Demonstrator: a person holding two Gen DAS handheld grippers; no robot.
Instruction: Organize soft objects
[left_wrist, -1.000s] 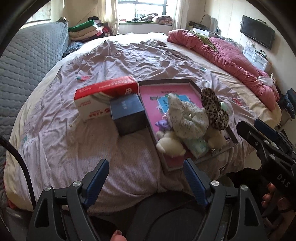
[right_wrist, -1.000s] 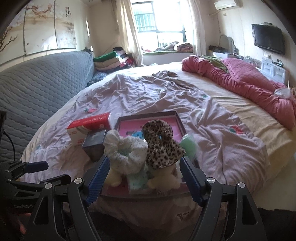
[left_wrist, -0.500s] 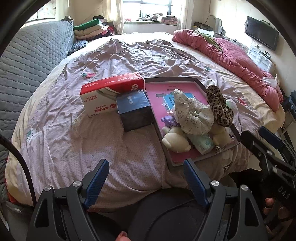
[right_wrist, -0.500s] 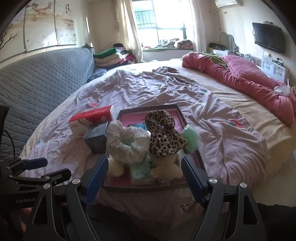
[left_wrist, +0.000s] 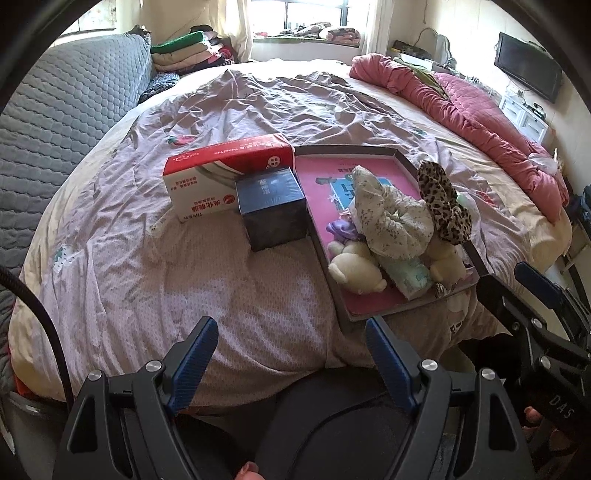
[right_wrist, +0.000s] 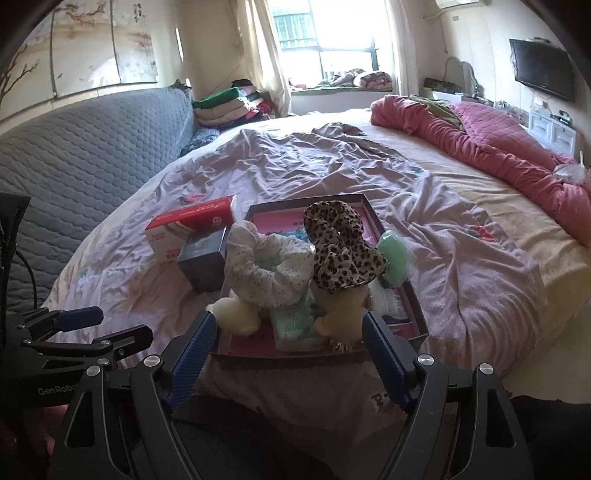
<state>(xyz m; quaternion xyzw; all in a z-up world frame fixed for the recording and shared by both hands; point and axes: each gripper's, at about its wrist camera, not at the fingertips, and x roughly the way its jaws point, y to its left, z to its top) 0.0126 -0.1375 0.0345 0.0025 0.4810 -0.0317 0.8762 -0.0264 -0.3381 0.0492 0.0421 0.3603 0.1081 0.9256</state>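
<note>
A shallow dark tray (left_wrist: 373, 149) (right_wrist: 317, 357) with a pink bottom lies on the bed near its front edge. Piled in it are a floral white cloth (left_wrist: 391, 221) (right_wrist: 266, 266), a leopard-print scrunchie (left_wrist: 443, 203) (right_wrist: 340, 247), cream plush toys (left_wrist: 354, 269) (right_wrist: 236, 314), a pale green tissue pack (left_wrist: 410, 275) (right_wrist: 293, 325) and a purple item (left_wrist: 341, 230). A green soft ball (right_wrist: 393, 258) rests at the tray's right wall. My left gripper (left_wrist: 291, 354) hangs open over the lilac sheet, left of the tray. My right gripper (right_wrist: 288, 350) stands open just before the tray's near rim, nothing between its fingers.
A red and white box (left_wrist: 221, 173) (right_wrist: 184, 225) and a dark blue box (left_wrist: 271, 212) (right_wrist: 201, 258) sit left of the tray. A rolled pink quilt (left_wrist: 476, 122) lies along the bed's right side. A grey quilted headboard (left_wrist: 55, 122) is at left; folded clothes (right_wrist: 229, 107) are stacked far back.
Both views have drawn back a little from the bed, so the tray and boxes sit slightly farther up in the frames. Both grippers stay open and hold nothing.
</note>
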